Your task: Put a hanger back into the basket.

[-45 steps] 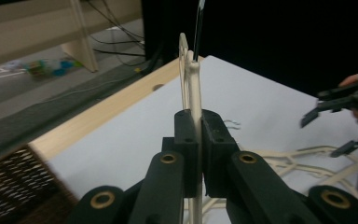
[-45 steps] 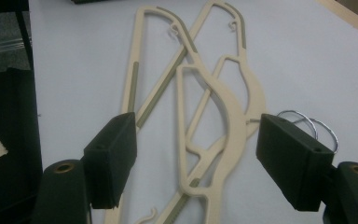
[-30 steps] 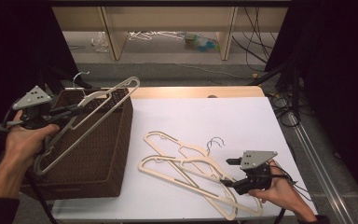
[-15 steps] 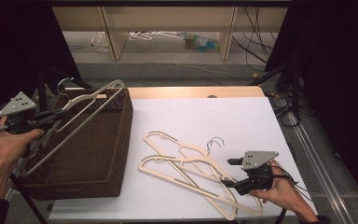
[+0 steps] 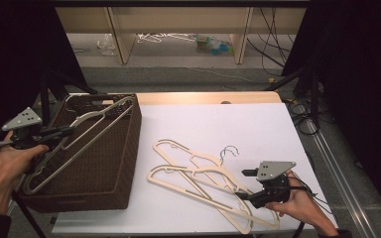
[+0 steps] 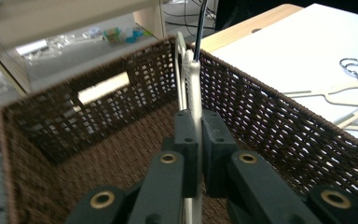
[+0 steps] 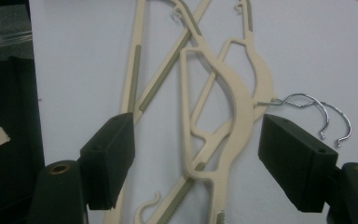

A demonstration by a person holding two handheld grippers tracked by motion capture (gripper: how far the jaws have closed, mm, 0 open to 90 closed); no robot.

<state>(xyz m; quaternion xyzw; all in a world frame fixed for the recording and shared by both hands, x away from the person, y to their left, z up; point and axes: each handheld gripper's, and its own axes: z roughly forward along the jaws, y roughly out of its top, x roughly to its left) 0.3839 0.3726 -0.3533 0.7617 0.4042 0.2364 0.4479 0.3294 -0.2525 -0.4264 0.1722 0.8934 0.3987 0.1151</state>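
At the left edge of the surface, the left tool pinches a cream hanger by its lower part, its jaws pressed together on the plastic, as the left gripper view shows. That hanger lies slantwise across the open top of a brown woven basket, which sits on the left side of the surface, its hook end up near the basket's far rim. To the right of the basket, on the white surface, two more cream hangers lie crossed over one another, their wire hooks pointing toward the far edge. Near the right front corner, the right tool rests low at the hangers' nearer ends, its jaws spread wide on either side of the crossed plastic arms without pressing on them, as the right gripper view shows.
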